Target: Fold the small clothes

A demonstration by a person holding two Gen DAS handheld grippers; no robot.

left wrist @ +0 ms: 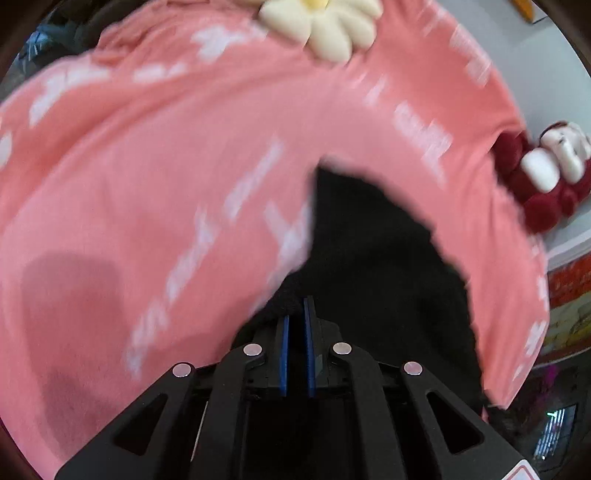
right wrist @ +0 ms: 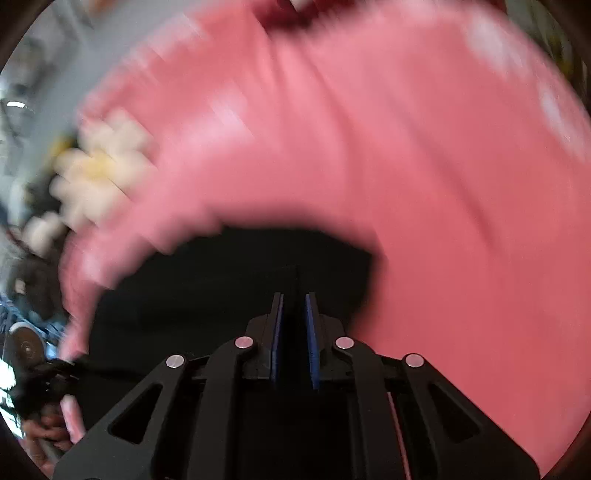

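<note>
A black garment (left wrist: 369, 258) lies on a pink sheet with white print (left wrist: 147, 166). My left gripper (left wrist: 297, 306) is shut on the black garment's edge, its blue pads nearly together with cloth between them. In the right wrist view the same black garment (right wrist: 221, 288) spreads in front of my right gripper (right wrist: 294, 299), which is shut on a fold of it. The pink sheet (right wrist: 406, 147) fills most of that view, blurred by motion.
A cream daisy-shaped plush (left wrist: 325, 26) lies at the far edge of the pink sheet, also blurred in the right wrist view (right wrist: 96, 166). A red and white plush toy (left wrist: 543, 173) sits at the right on a grey surface (left wrist: 554, 74).
</note>
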